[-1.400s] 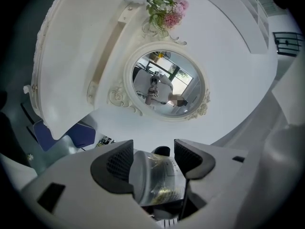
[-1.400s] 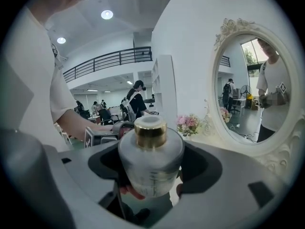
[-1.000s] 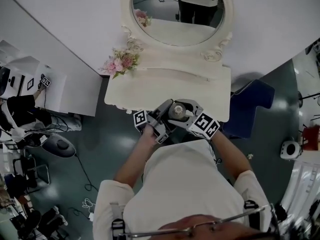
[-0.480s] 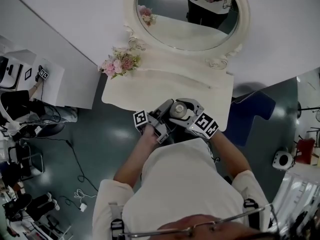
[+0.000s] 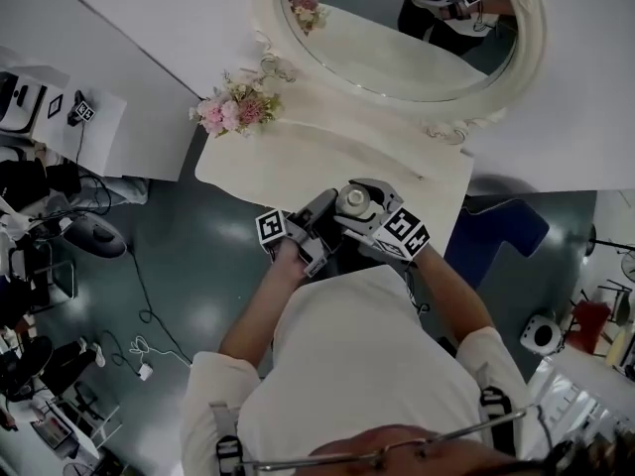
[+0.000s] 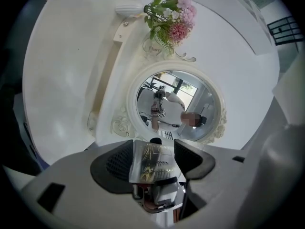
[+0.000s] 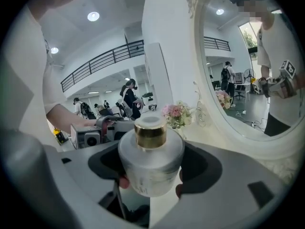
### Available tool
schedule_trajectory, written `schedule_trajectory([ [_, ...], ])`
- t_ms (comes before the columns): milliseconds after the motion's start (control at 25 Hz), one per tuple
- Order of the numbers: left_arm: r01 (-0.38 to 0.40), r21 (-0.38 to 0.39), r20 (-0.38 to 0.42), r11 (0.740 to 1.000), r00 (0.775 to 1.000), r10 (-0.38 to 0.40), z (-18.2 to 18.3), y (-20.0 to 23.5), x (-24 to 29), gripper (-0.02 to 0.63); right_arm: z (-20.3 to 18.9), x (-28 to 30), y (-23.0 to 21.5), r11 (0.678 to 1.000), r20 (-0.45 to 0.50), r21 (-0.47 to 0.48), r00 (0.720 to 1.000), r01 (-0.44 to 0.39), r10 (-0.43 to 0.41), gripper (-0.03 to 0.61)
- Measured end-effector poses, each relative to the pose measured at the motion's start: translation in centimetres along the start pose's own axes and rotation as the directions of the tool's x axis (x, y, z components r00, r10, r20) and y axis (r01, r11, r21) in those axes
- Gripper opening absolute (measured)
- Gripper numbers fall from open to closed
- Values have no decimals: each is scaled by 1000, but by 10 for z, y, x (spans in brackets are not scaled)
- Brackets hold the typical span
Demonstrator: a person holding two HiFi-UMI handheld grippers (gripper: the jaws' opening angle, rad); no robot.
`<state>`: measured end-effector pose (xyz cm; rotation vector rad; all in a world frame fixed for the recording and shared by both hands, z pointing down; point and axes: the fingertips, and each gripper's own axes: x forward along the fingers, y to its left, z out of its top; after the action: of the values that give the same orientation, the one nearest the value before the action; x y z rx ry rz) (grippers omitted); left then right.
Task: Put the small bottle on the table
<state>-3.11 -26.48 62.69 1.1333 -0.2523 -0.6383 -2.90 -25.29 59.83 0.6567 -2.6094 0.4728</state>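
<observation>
Both tongs on the bottle (image 5: 353, 200)
Head view: left tongs (image 5: 332, 212) and right tongs (image 5: 365, 211) meet on it over the near edge of the worktop (image 5: 288, 162). Left gripper view: tongs clenched on the bottle's (image 6: 153, 161) shiny side, mirror (image 6: 178, 106) beyond. Right gripper view: tongs grasp the upright bottle (image 7: 150, 168), gold collar (image 7: 150, 133) on top.

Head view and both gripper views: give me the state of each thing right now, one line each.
small bottle: upright, cap on, gripped from two sides above the front edge of the table; not visibly resting on it.
left gripper: shut on the small bottle.
right gripper: shut on the small bottle.
flowers: upright at the table's back, beside the mirror.
</observation>
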Motion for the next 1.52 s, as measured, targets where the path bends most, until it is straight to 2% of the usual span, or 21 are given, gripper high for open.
schedule_trajectory([
  [240,-33,19,57,999,998,32,26,16,-1,258,-11,17,-31,1000,-4,28,1000,-4,4,344],
  [400,-64,27,117,998,991,60,45,35,-7,258,-32,30,-59,999,-20,49,1000,14,-13,344],
  [520,-82,12,157,997,984,79,46,46,-15,258,-53,40,-77,997,-31,69,999,28,-26,344],
  [720,-117,9,181,993,977,113,45,58,-18,258,-91,65,-98,990,-53,121,996,75,-69,344],
  [960,-146,-6,179,989,973,145,55,78,-7,258,-134,88,-113,983,-108,135,988,125,-110,344],
  [1160,-225,6,150,974,964,222,62,111,-9,258,-172,98,-115,977,-169,154,978,146,-120,344],
  [1320,-242,-3,149,970,959,240,64,125,-14,258,-200,104,-117,970,-202,176,971,167,-131,344],
  [1520,-262,-4,152,965,954,260,63,129,-21,258,-225,106,-119,971,-242,151,959,187,-148,344],
])
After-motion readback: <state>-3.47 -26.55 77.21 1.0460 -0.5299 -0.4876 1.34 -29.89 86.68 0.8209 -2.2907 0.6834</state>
